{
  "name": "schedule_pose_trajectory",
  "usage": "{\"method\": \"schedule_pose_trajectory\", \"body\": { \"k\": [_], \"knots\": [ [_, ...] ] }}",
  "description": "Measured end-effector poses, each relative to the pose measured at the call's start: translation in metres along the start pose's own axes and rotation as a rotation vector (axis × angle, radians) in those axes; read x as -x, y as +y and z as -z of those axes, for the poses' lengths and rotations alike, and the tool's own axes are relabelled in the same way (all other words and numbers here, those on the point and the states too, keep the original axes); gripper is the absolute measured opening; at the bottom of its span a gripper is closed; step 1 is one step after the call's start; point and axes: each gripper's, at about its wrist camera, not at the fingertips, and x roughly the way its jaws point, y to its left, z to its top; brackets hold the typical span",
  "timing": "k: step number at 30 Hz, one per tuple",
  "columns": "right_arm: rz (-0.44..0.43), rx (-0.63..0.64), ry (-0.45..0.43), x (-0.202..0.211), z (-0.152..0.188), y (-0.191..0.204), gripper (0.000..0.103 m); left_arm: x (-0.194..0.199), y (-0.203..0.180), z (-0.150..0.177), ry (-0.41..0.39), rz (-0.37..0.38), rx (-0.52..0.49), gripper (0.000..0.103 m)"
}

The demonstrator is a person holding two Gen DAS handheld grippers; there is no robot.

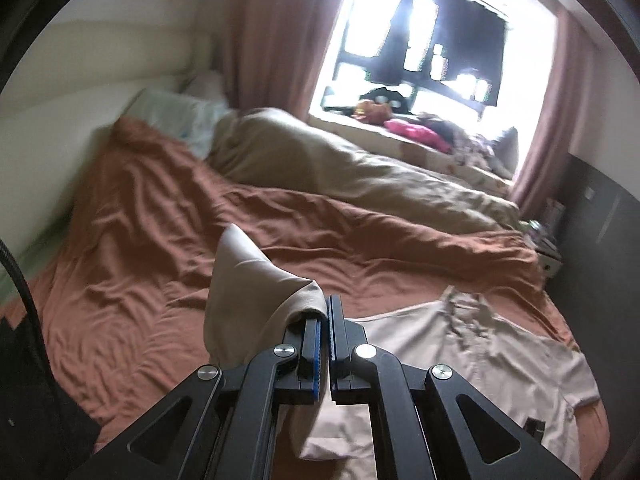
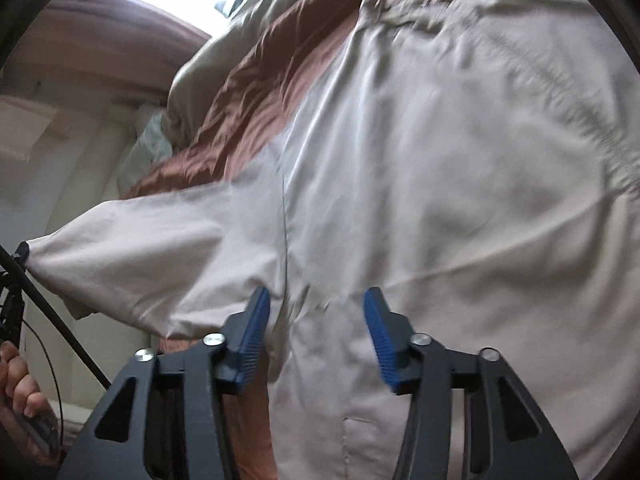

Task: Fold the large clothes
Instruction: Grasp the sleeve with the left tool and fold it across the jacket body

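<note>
Pale beige shirt (image 1: 472, 356) lies spread on the rust-brown bedspread (image 1: 160, 240), near the foot of the bed. Left gripper (image 1: 325, 312) has its jaws nearly together, pinching the end of a sleeve (image 1: 248, 280); the cloth stands up in a peak over the left finger and drapes down beside it. From the right wrist view, the same sleeve (image 2: 140, 256) stretches taut out to the left, lifted off the bedspread (image 2: 256, 100). Right gripper (image 2: 316, 320) stands wide, blue pads (image 2: 254, 336) apart, just over the shirt body (image 2: 440, 200) near the armpit seam; nothing between them. Beyond: a tan duvet (image 1: 340, 168), pillow (image 1: 176, 116), bright window (image 1: 424, 40) with pink curtains (image 1: 272, 32).
</note>
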Motion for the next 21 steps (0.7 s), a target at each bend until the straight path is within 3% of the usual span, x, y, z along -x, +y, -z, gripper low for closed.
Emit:
{"method": "schedule_pose_trajectory", "body": {
  "k": [11,16,20,21],
  "knots": [
    [0.037,-0.054,-0.049,0.051,0.003,-0.017,0.048,0.005,-0.119,0.010,0.012,0.184,-0.154,0.003],
    [0.113,-0.064,-0.115,0.083,-0.005,-0.031,0.048,-0.010,-0.156,0.028,0.063,0.265,-0.183,0.003],
    [0.123,-0.121,-0.148,0.099,-0.006,-0.045,0.048,-0.033,-0.179,0.052,0.142,0.359,-0.202,0.004],
    [0.123,-0.134,-0.157,0.103,-0.008,-0.049,0.048,-0.042,-0.184,0.060,0.174,0.377,-0.210,0.014]
  ]
}}
